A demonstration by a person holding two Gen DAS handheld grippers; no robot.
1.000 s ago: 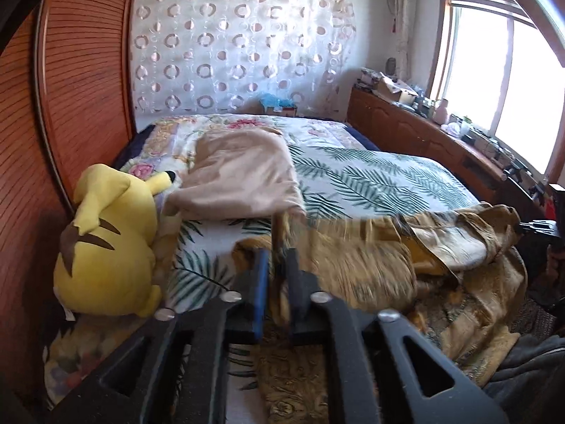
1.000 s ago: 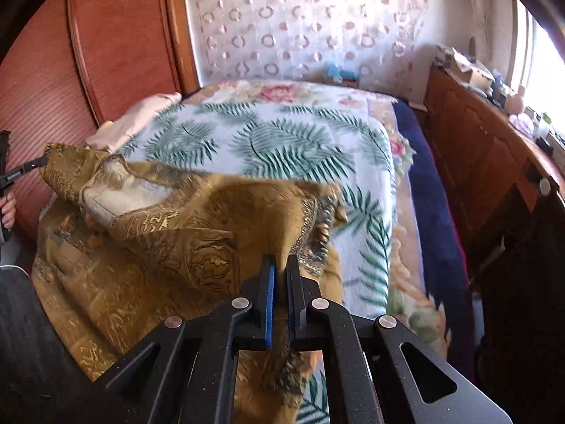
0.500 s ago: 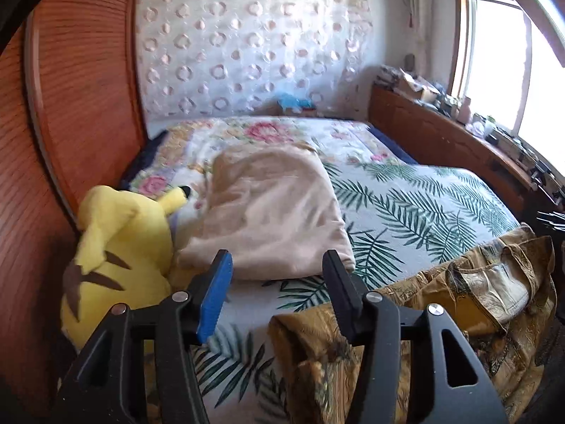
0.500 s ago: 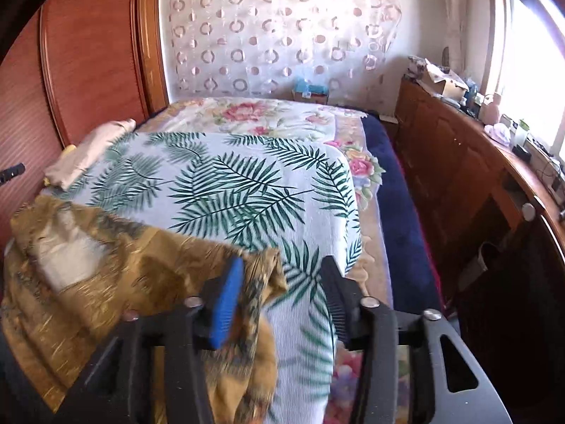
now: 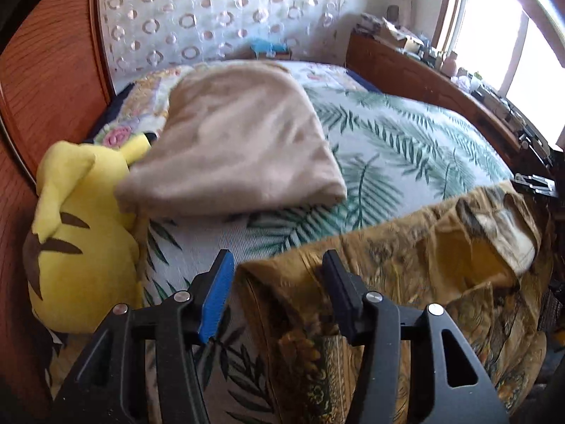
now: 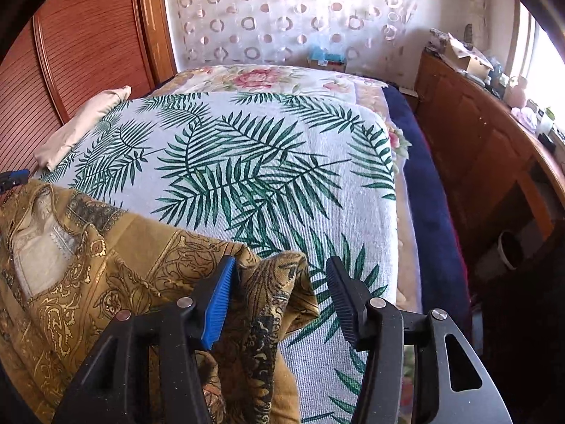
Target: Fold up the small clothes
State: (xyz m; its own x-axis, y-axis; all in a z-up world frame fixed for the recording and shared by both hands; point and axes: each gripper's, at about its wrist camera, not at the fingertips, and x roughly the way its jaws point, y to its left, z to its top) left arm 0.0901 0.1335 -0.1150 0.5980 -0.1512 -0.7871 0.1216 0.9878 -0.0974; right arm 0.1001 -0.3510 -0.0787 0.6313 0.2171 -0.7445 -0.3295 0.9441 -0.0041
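A mustard-gold patterned garment (image 5: 423,268) lies spread along the near edge of the bed, its pale neck lining showing at the right. My left gripper (image 5: 278,265) is open and hovers over the garment's left corner, pads clear of the cloth. In the right wrist view the same garment (image 6: 106,265) fills the lower left. Its bunched right corner sits between the jaws of my right gripper (image 6: 281,268), close to the blue pad, and the gripper is open.
The bed has a palm-leaf cover (image 6: 265,162). A folded beige blanket (image 5: 240,141) and a yellow plush toy (image 5: 77,233) lie at its left, by the wooden wardrobe (image 6: 88,53). A cluttered wooden sideboard (image 6: 476,141) runs along the right under the window.
Both grippers were shut on the garment's edge a second ago and now stand open. The cloth has dropped onto the bed's near edge, and both views have moved forward and lower.
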